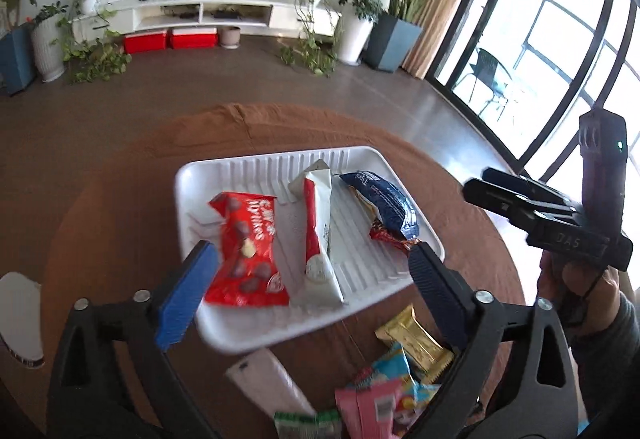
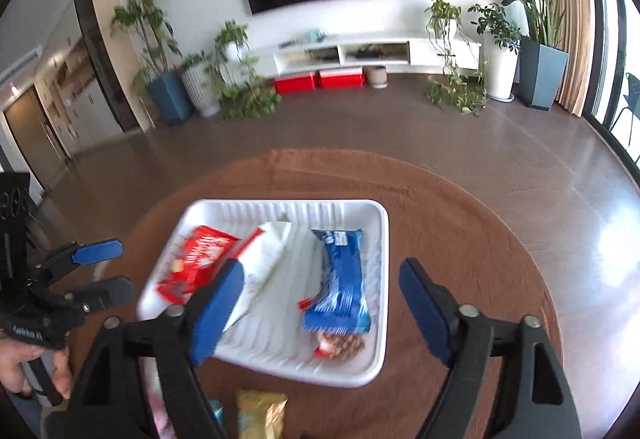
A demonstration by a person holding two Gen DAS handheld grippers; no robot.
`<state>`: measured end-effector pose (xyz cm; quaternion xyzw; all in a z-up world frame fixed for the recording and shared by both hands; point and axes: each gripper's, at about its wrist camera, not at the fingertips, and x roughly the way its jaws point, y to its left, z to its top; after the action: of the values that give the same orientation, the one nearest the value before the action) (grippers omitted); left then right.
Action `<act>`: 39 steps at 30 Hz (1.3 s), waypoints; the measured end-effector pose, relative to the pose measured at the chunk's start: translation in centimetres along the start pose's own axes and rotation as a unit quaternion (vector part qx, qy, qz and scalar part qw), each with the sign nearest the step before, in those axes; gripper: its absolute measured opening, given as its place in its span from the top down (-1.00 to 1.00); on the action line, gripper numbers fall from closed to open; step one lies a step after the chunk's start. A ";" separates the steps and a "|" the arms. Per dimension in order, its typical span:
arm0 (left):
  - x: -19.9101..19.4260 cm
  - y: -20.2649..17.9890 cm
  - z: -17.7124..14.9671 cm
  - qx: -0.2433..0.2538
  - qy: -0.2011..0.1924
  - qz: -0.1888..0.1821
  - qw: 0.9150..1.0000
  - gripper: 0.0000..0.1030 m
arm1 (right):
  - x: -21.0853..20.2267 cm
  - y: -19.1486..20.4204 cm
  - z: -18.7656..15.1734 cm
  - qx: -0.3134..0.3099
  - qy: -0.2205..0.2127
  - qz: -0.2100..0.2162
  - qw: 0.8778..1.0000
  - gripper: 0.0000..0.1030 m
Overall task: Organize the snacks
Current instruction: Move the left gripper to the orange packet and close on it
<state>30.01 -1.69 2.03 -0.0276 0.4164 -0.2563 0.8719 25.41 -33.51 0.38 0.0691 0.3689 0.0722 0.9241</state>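
Note:
A white ribbed tray (image 1: 248, 169) (image 2: 376, 359) sits on the round brown table. In it lie a red snack bag (image 1: 248, 251) (image 2: 200, 253), a white and red packet (image 1: 318, 231) (image 2: 268, 251), a blue packet (image 1: 386, 203) (image 2: 340, 291) and a small red wrapper (image 1: 386, 237) (image 2: 340, 345). My left gripper (image 1: 316, 259) is open and empty, above the tray's near side. My right gripper (image 2: 320, 307) is open and empty over the tray; it also shows in the left wrist view (image 1: 480, 183).
Loose snacks lie on the table in front of the tray: a gold packet (image 1: 414, 343) (image 2: 260, 413), a pink packet (image 1: 372, 409), a white packet (image 1: 272, 379). A white object (image 1: 20, 319) sits at the left table edge. Floor, plants and a TV unit lie beyond.

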 end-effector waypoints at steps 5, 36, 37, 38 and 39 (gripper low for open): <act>-6.3 0.0 -4.3 -0.021 -0.026 0.030 0.999 -0.99 | -5.8 1.6 -4.6 0.004 -0.036 0.030 0.999 -0.85; -4.6 0.1 -23.4 -0.122 0.074 0.167 0.976 -0.99 | -10.8 7.4 -22.6 -0.002 -0.028 0.026 0.999 -0.85; -4.6 0.3 -23.5 -0.122 0.077 0.167 0.975 -0.99 | -10.8 7.4 -22.7 -0.002 -0.028 0.026 0.999 -0.85; -4.8 0.4 -23.6 -0.121 0.078 0.167 0.975 -0.99 | -10.8 7.4 -22.7 -0.002 -0.029 0.026 0.999 -0.85; -4.9 0.5 -23.6 -0.121 0.082 0.166 0.975 -0.99 | -10.8 7.4 -22.8 -0.004 -0.030 0.026 0.999 -0.85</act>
<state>10.23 4.96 -9.99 -0.0428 0.5133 -0.0574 0.8552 1.27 -26.59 -7.39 0.0774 0.3385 0.0951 0.9329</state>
